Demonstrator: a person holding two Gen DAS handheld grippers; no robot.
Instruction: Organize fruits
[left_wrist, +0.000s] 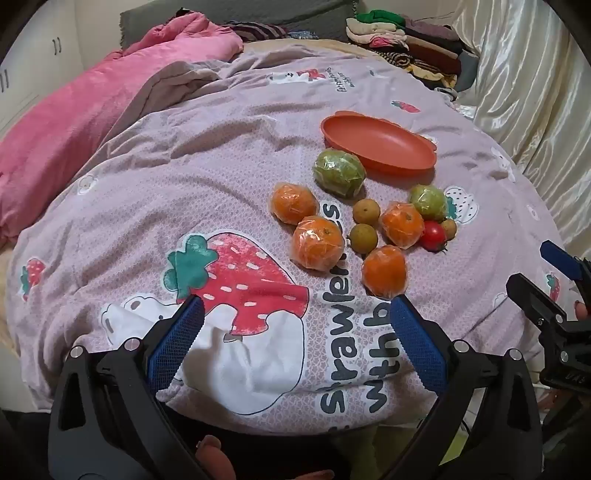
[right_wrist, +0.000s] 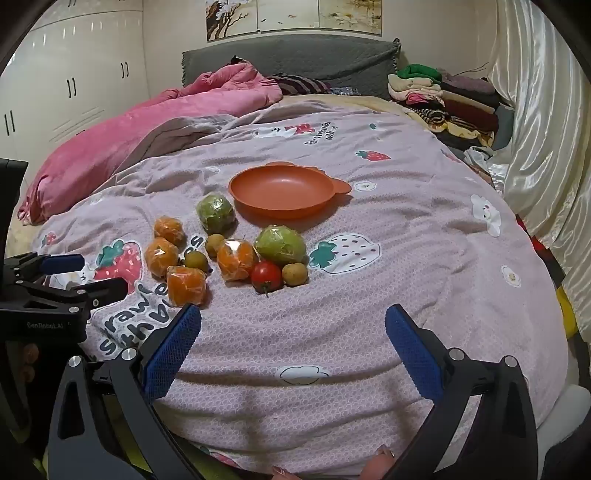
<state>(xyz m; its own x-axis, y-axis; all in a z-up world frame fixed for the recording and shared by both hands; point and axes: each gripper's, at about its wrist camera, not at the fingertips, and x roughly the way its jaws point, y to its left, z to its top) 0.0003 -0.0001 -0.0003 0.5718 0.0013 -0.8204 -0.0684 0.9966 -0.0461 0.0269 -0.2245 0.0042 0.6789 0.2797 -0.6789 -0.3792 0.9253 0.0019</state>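
Left wrist view: your left gripper (left_wrist: 295, 314) hangs over the bed quilt (left_wrist: 221, 155) with its jaws spread wide and nothing between them. The fruits lie ahead and to the right in one loose cluster: four wrapped oranges, the nearest orange (left_wrist: 384, 271) just beyond the right blue pad; two wrapped green fruits, the larger green fruit (left_wrist: 339, 172) just beside the near rim of the orange dish (left_wrist: 378, 142); a red tomato (left_wrist: 433, 236); and small brown fruits between them. The dish holds nothing. Bare quilt runs to the left of the cluster up to the pink blanket (left_wrist: 74, 140). On the right, the quilt's edge meets the pale curtain (left_wrist: 535, 110). Your right gripper (left_wrist: 546, 280) shows at the right border.

Right wrist view: your right gripper (right_wrist: 293, 321) also has its jaws wide apart, with nothing in them, over bare quilt in front of the fruits. Here the dish's handle tab on its right rim shows, and a third small brown fruit (right_wrist: 294, 274) touching the tomato. Only this view shows the wardrobe doors (right_wrist: 74, 81) and the wide free quilt right of the dish. Folded clothes (right_wrist: 443, 96) are stacked at the far right corner.
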